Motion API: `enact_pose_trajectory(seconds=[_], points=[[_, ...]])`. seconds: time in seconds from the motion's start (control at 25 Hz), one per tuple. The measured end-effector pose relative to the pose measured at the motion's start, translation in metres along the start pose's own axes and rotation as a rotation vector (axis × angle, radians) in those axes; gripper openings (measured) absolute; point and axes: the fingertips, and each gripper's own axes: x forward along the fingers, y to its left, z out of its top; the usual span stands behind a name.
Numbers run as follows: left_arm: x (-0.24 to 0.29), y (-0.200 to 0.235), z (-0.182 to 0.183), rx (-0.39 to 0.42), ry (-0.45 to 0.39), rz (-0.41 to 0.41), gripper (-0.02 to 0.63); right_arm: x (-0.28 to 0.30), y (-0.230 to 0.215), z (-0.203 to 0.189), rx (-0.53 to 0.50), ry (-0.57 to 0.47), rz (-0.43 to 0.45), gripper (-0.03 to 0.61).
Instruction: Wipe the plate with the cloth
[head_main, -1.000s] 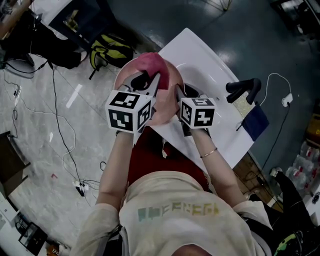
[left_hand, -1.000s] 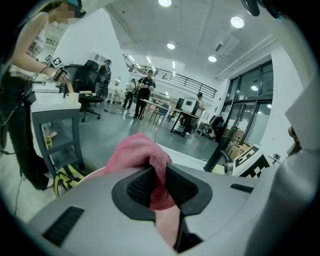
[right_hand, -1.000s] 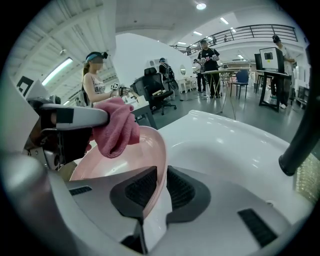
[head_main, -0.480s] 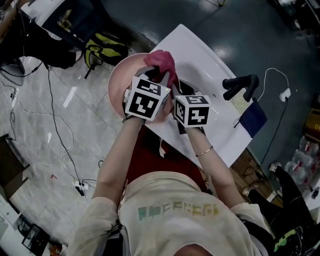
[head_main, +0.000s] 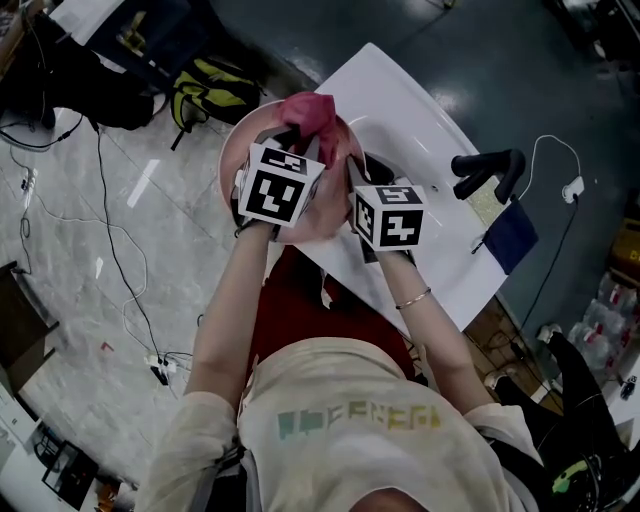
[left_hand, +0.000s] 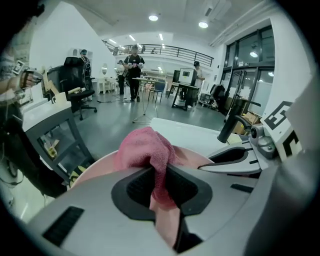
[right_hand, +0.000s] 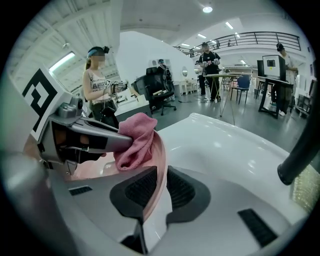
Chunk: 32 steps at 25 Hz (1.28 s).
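A pink plate (head_main: 236, 152) is held up over the left end of a white table (head_main: 420, 130). My right gripper (head_main: 358, 190) is shut on the plate's near rim (right_hand: 159, 170). My left gripper (head_main: 296, 140) is shut on a bunched pink cloth (head_main: 312, 112), which rests against the plate's face. In the left gripper view the cloth (left_hand: 148, 150) bulges out beyond the jaws over the plate (left_hand: 195, 159). The right gripper view shows the cloth (right_hand: 136, 140) and the left gripper (right_hand: 85, 135) pressing it on the plate.
A black handled tool (head_main: 488, 172) and a dark blue cloth (head_main: 510, 240) lie at the table's right side. A yellow-black bag (head_main: 215, 92) and cables (head_main: 110, 240) are on the floor to the left. People stand in the hall behind.
The left gripper with the cloth has moved across the plate, left and a little farther from me, over the last half second. The right gripper has kept its hold on the rim.
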Motion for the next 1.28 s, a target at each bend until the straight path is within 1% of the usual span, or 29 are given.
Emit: enact_pose_trajectory(seconds=[0.2, 0.92, 1.04, 1.28], points=[[-0.007, 0.014, -0.005, -0.009, 0.012, 0.042, 0.067, 0.000, 0.000, -0.001, -0.004, 0.001, 0.000, 0.083], [-0.045, 0.057, -0.036, 0.019, 0.058, 0.246, 0.067, -0.001, 0.001, -0.001, -0.032, 0.000, 0.005, 0.083], [-0.056, 0.064, -0.042, 0.006, 0.051, 0.290, 0.067, -0.002, 0.001, -0.003, -0.029, -0.003, 0.005, 0.083], [-0.084, 0.076, -0.046, -0.049, 0.004, 0.361, 0.068, -0.003, 0.001, -0.004, -0.030, -0.011, 0.010, 0.083]])
